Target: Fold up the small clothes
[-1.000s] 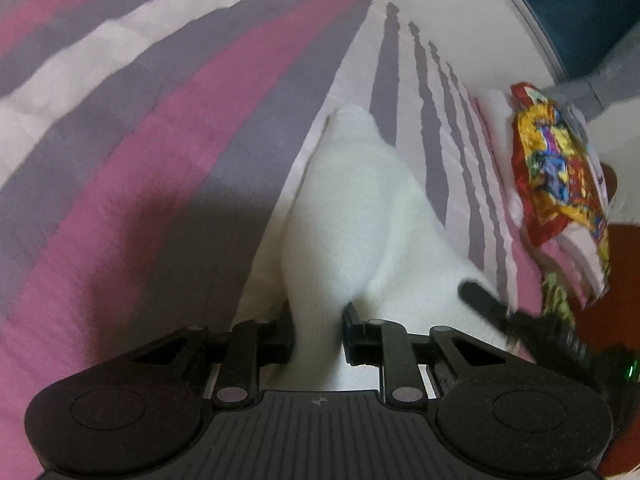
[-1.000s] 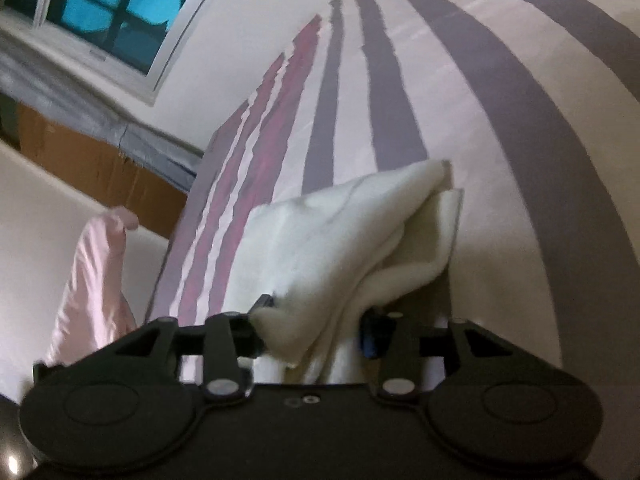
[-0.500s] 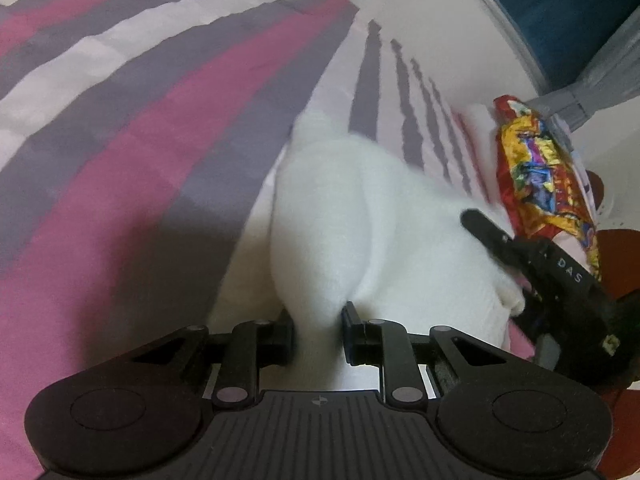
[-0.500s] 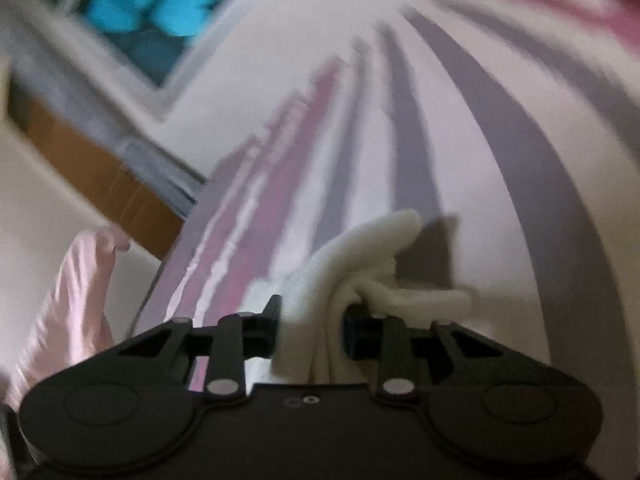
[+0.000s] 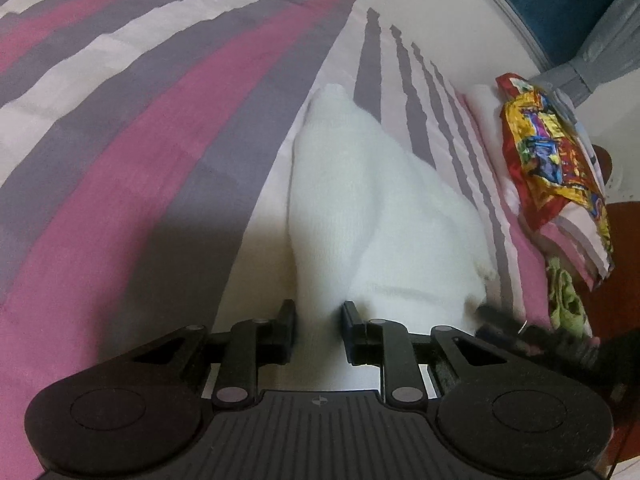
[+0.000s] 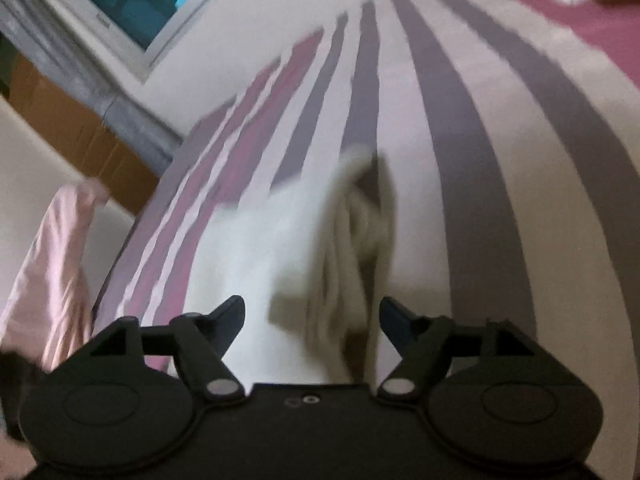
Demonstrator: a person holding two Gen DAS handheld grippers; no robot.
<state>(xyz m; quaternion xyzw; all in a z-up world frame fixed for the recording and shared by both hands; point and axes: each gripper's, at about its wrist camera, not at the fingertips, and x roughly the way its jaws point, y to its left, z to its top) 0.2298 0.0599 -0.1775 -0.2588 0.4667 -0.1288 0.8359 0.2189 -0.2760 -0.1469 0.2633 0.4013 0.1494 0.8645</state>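
On the striped bed [image 5: 168, 168], the left gripper [image 5: 318, 318] pinches the white garment [image 5: 360, 208] while the right gripper [image 6: 312, 312] is opening off its folded edge; next, probably smoothing it flat.

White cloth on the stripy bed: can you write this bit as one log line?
step: folding | left gripper: shut on white cloth | right gripper: jaws opening, cloth between them | surface: striped bedsheet

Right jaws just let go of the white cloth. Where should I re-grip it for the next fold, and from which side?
Probably take the white cloth at its bunched, layered edge, which lies just ahead between the opening fingers of the right gripper. Come in straight and low along the striped bedsheet: the layers are stacked there, so one pinch catches them all. The left gripper is clamped on the cloth's other end.
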